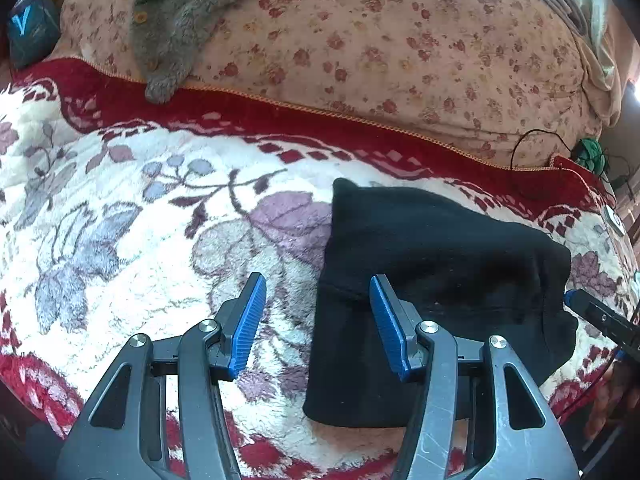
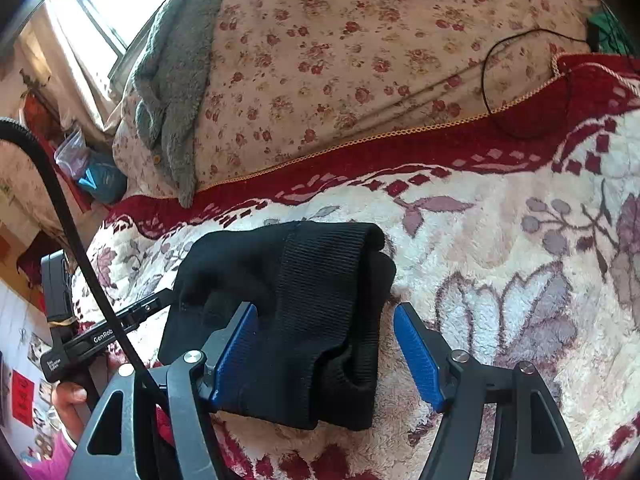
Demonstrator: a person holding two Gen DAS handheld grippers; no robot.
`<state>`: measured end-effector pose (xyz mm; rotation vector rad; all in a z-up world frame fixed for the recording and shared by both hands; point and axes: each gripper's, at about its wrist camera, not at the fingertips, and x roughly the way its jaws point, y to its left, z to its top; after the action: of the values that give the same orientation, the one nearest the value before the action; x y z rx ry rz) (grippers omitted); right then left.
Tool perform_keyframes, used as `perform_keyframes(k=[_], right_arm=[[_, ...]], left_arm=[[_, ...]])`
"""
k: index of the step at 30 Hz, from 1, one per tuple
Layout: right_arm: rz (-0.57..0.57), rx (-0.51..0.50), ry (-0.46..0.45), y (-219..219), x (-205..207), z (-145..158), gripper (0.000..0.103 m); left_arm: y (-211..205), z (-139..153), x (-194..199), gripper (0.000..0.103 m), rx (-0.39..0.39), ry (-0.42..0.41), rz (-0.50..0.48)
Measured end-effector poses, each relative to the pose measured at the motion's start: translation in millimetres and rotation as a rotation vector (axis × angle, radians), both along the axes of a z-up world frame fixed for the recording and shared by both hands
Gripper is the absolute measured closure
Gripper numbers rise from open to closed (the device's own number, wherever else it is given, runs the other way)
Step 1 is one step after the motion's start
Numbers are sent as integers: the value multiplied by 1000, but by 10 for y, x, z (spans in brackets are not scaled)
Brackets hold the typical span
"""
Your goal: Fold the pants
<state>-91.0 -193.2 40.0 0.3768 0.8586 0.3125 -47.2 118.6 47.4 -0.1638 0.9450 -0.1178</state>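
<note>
While both grippers stand spread and hold nothing, the pants lie as a compact black bundle on the blanket. Left gripper: bundle's left edge between its fingers, bulk to its right. Right gripper: ribbed end directly ahead, partly between its fingers; nearer. Long axis runs between the 2 grippers. Judged: fold near done.

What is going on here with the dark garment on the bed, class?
A person is working with two hand-held tongs over black knit pants lying folded into a compact bundle on a fluffy white-and-red floral blanket. The left tongs hang open over the bundle's left edge, gripping nothing. The right tongs are open too, with the ribbed waistband end between the jaws. The fold looks nearly finished.
</note>
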Motion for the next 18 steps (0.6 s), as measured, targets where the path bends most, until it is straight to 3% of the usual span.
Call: perform_keyframes(k=[14,18], right_arm=[[-11,65,50,-63,77,-221,30],[2,90,77,-57,135,-326,28]], left_arm=[[-53,-67,12,49,-81,24,-85],[0,-131,54,49,-151,26,-129]])
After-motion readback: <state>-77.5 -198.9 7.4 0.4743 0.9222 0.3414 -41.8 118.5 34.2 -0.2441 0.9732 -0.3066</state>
